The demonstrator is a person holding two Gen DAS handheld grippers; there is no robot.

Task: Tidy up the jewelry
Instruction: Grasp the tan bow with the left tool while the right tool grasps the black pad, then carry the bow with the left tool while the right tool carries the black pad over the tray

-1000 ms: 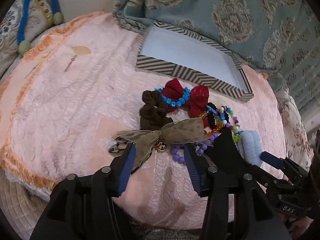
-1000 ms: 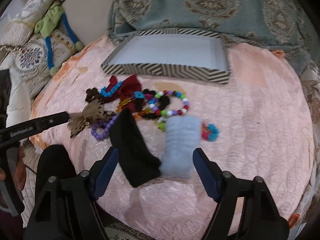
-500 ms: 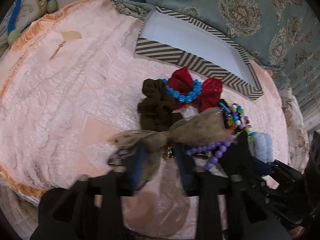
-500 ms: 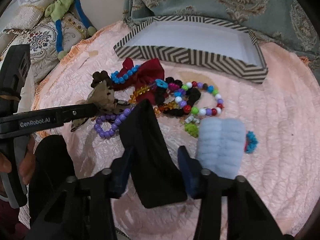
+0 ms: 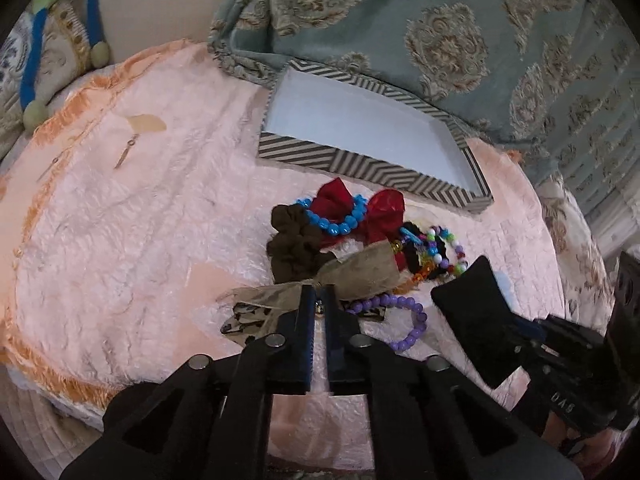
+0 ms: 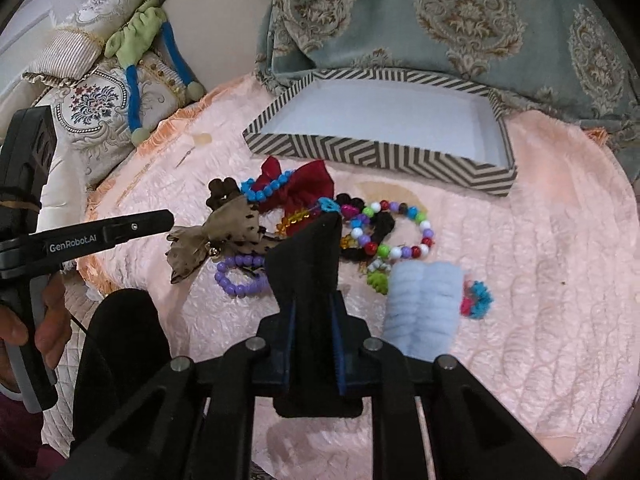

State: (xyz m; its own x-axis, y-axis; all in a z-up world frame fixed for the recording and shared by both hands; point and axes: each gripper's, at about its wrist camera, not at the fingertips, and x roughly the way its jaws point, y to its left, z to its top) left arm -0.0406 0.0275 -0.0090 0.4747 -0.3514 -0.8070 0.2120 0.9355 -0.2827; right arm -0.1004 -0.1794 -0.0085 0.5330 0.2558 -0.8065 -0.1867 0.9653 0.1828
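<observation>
A pile of jewelry lies on a pink fuzzy cloth. My left gripper is shut on the knot of a tan spotted bow, also seen in the right wrist view. My right gripper is shut on a black cloth pouch, which shows in the left wrist view. Beside them lie a purple bead bracelet, a red bow, a blue bead bracelet, a brown scrunchie, a multicolour bead bracelet and a pale blue fuzzy item.
An open chevron-striped box with a white inside stands behind the pile, also seen in the right wrist view. A teal patterned blanket lies behind it. Embroidered cushions with a green-blue toy are at the left.
Both grippers have closed: the left one on the tan bow's knot, the right one on the black pouch. Both moved forward into the pile.
</observation>
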